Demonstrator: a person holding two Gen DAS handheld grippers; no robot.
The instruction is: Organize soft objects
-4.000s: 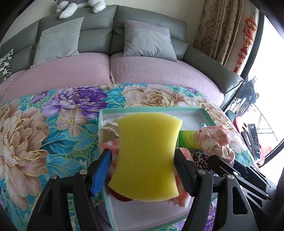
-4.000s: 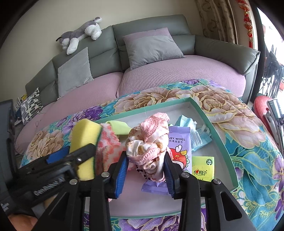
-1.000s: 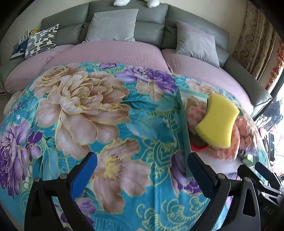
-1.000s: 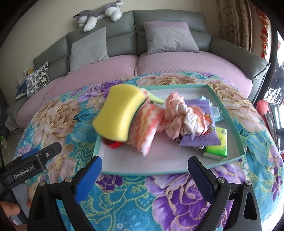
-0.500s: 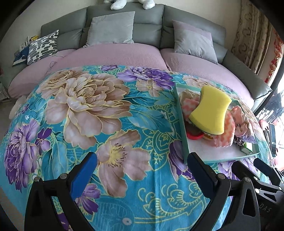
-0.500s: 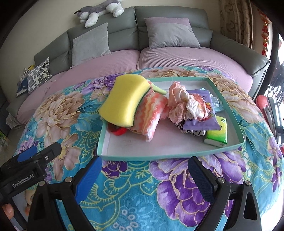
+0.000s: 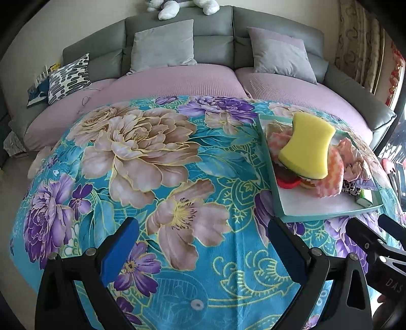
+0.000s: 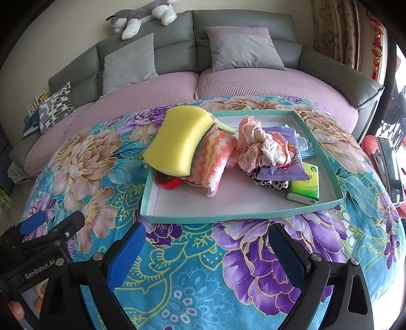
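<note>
A teal-rimmed tray (image 8: 228,218) (image 7: 327,215) lies on the floral blanket. In it a yellow sponge (image 8: 177,142) (image 7: 305,146) leans on an orange-pink fuzzy cloth (image 8: 214,162), with a red item (image 8: 168,183) under them. Beside these lie a crumpled pink fabric bundle (image 8: 256,143), a purple wipes pack (image 8: 284,162), a leopard-print piece (image 8: 269,183) and a green tissue pack (image 8: 304,187). My right gripper (image 8: 206,251) hangs open before the tray's near rim, holding nothing. My left gripper (image 7: 203,243) is open over bare blanket, left of the tray.
The turquoise floral blanket (image 7: 142,157) covers a round table. Behind it runs a grey sofa (image 8: 177,50) with purple seat covers, cushions and a plush toy (image 8: 142,15). The left gripper's body (image 8: 38,243) shows at the lower left of the right wrist view.
Both grippers let go of the sponge and the pink bundle, which now rest in the tray. Both have since drawn back from the tray, open.
</note>
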